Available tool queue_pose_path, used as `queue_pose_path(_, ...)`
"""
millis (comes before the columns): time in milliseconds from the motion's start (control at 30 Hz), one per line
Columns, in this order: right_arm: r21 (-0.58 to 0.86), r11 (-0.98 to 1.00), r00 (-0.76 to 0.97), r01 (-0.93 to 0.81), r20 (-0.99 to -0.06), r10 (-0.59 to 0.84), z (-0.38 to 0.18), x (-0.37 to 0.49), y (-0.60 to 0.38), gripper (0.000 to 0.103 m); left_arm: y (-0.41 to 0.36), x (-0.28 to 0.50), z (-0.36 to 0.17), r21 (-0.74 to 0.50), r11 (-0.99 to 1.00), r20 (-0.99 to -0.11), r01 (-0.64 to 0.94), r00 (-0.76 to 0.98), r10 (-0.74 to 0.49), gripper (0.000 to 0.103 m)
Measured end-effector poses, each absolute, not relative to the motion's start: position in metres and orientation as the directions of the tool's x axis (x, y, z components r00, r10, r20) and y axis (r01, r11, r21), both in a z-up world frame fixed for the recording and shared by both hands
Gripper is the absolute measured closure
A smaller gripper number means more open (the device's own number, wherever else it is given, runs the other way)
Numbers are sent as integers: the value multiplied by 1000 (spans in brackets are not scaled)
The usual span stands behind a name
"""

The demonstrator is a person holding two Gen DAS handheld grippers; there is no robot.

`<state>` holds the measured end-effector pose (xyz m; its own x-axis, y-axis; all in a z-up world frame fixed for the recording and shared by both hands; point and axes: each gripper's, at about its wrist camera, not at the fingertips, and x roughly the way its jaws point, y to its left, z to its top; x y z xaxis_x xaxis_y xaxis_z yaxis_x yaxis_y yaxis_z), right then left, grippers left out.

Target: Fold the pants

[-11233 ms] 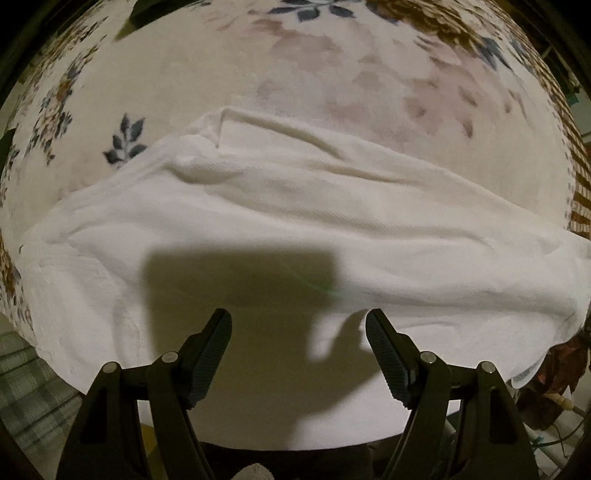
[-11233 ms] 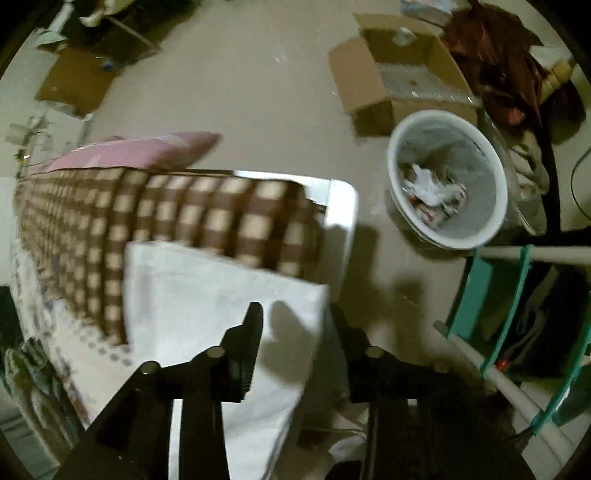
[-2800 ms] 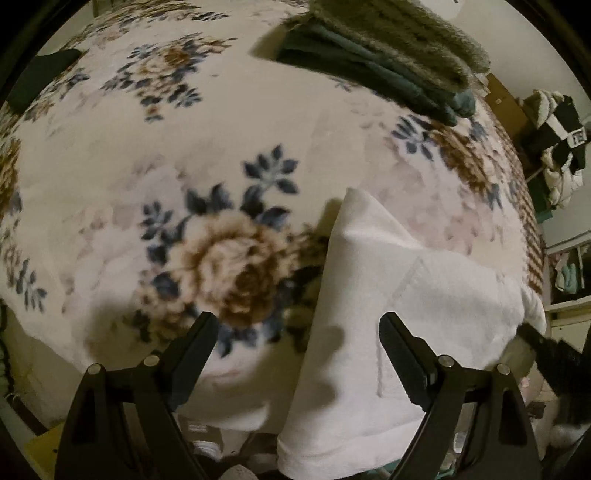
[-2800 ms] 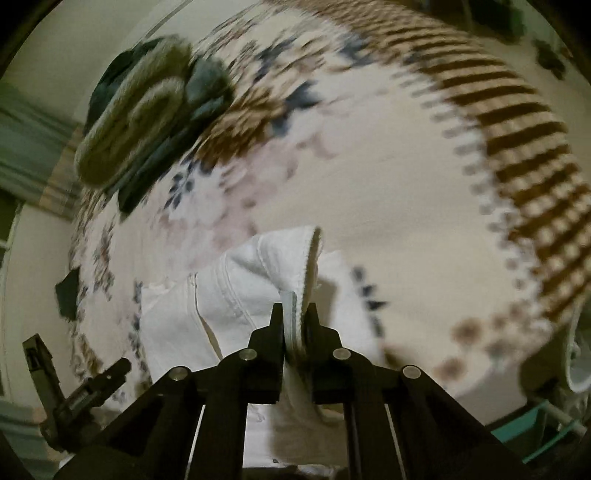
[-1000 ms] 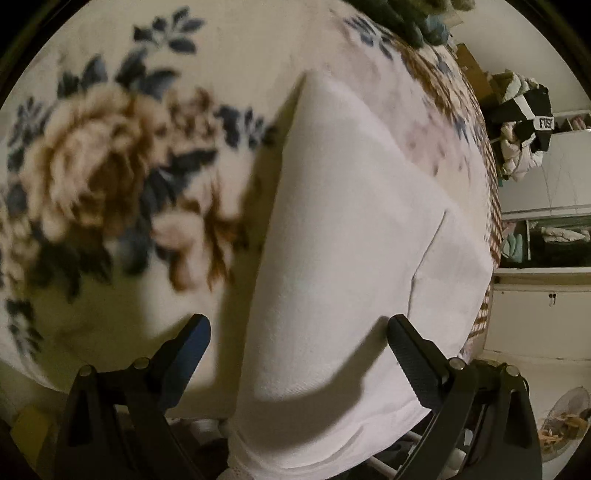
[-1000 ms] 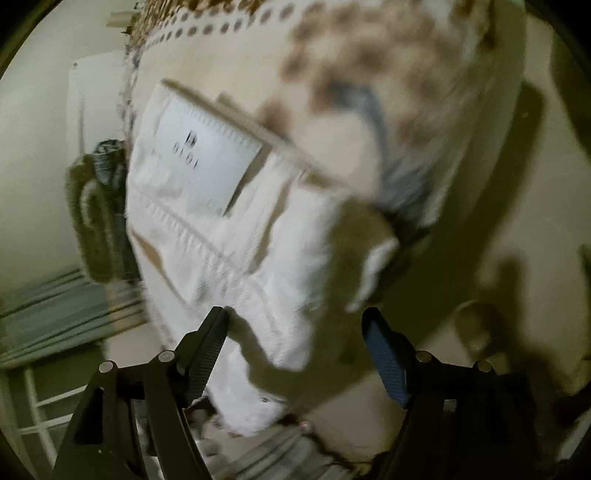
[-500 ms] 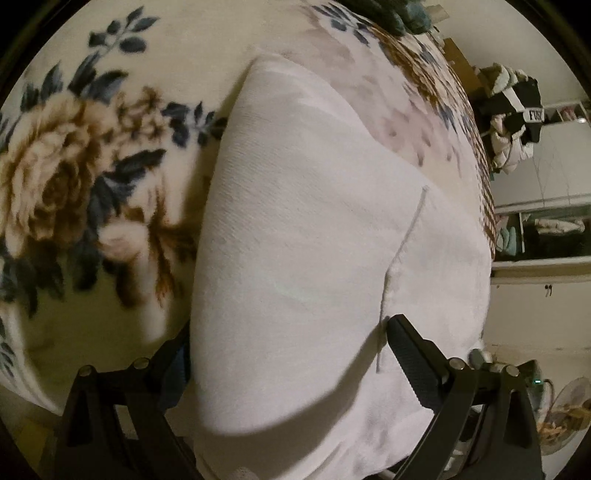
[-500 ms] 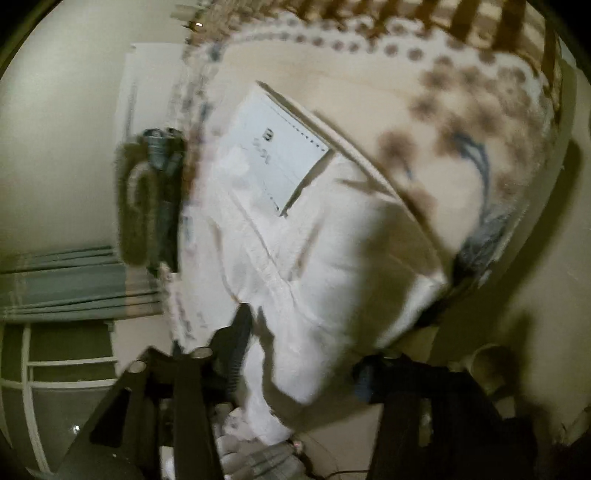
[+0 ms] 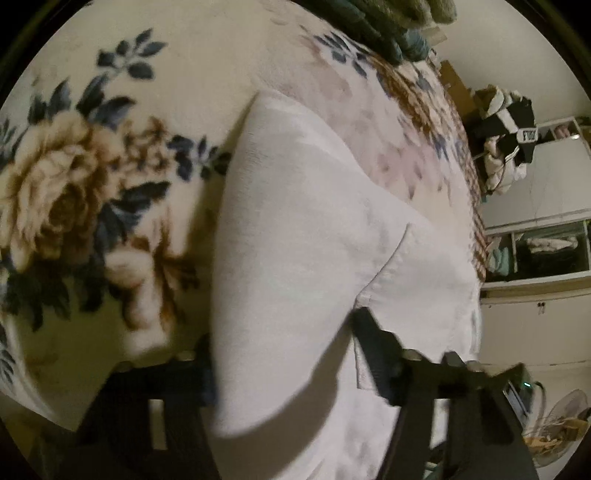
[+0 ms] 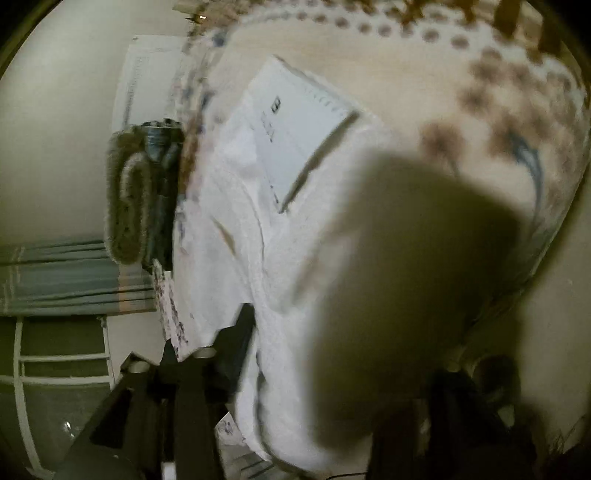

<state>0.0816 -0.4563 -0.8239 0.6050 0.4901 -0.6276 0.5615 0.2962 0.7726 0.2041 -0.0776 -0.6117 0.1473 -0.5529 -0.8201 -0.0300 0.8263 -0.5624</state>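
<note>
1. Lying on the bed at its near edge, the folded white pants [image 9: 314, 236] rest on the floral blanket [image 9: 74, 184], with their lower end drooping over the side of the mattress.

2. From the left wrist camera, the left gripper [image 9: 284, 354] has its jaws set wide apart, one on each side of the near end of the folded bundle. The left finger is half hidden behind the cloth edge; the right finger lies against the fabric beside a seam line. The jaws straddle the cloth and have not pinched down on it.

3. From the right wrist camera, the right gripper [image 10: 332, 369] also has its jaws apart, reaching around the other end of the pants. The left finger [image 10: 236, 332] presses beside the thick stitched hem. The right finger is lost in a heavy dark shadow on the cloth, so whether it touches the fabric cannot be told.

4. A white paper tag [image 10: 295, 140] with small dark print lies on top of the pants, toward the far end in that view.

5. A stack of folded dark green and grey garments [image 10: 140, 195] sits farther along the bed, apart from the pants.

6. Beyond the bed, a heap of clothes [image 9: 506, 147] stands near white shelving [image 9: 543, 236], and a fan [image 9: 554, 424] is on the floor.

7. The blanket's far border carries a brown check pattern [image 10: 480, 22].
</note>
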Motion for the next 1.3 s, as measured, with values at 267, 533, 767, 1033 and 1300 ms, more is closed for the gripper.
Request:
queue_pose_path(267,744,388,591,544,-668,451,-801,88,-452,73,-74,204,-588,-599,801,-786,10,185,-590,80)
queue_pose_path(533,759,439,626,482,-648,434,-737,100,-444,76,-69,208,-528,-605,795,-770,41,224,-598,82)
queue_pose_path(767,786,463,658,409,-606,448,-671,133,-431,76,-61,234,-450,-591,803,-767,76,254,-589,82)
queue_pose_path(1033,796,501,695,340,-572,437,-581,208,-422,76,-54,297,-373,-591,799,-741,114,314,-593,82)
queue_pose_path(1300,801,519,740,297,-537,405,-521,339,-401,76,-32,425,-317,-605,781,-697,154,373,-613,82)
